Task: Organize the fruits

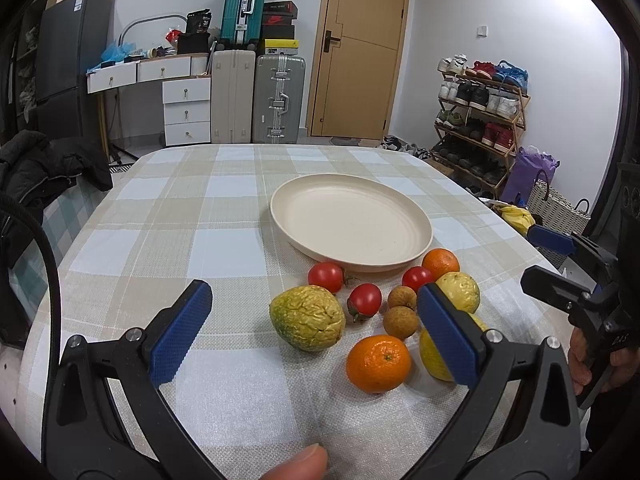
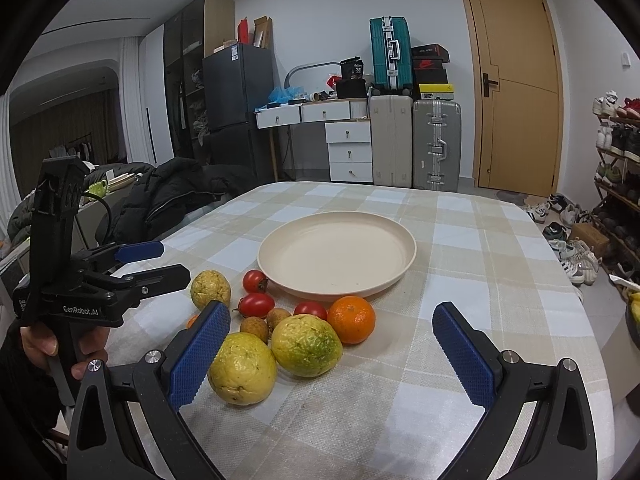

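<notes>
Both my claws are spread wide, holding nothing. Fruits [image 1: 376,316] sit on the desk [image 1: 160,220] at the plate's [image 1: 350,224] 6 o'clock; left claw [image 1: 316,328] frames the wrinkly green one [image 1: 307,317], right claw [image 2: 332,354] hovers over two yellow ones [image 2: 242,368].

Each tool the person holds is made of black plastic with two long curved arms. The left gripper [image 1: 316,332] has flat blue rubber pads [image 1: 182,332] with tiny bumps and a zigzag edge. Round shiny silver screws [image 1: 134,335] sit near the pads. The right gripper [image 2: 332,354] looks the same, with blue bumpy pads [image 2: 200,354] and silver screws [image 2: 508,357]. Seen from the side, the left tool has white letters saying "GenRobot.AI" [image 2: 80,311]. A thin black cable [image 1: 50,264] curves beside it. A dark sleeve [image 2: 24,384] covers the wrist.
</notes>
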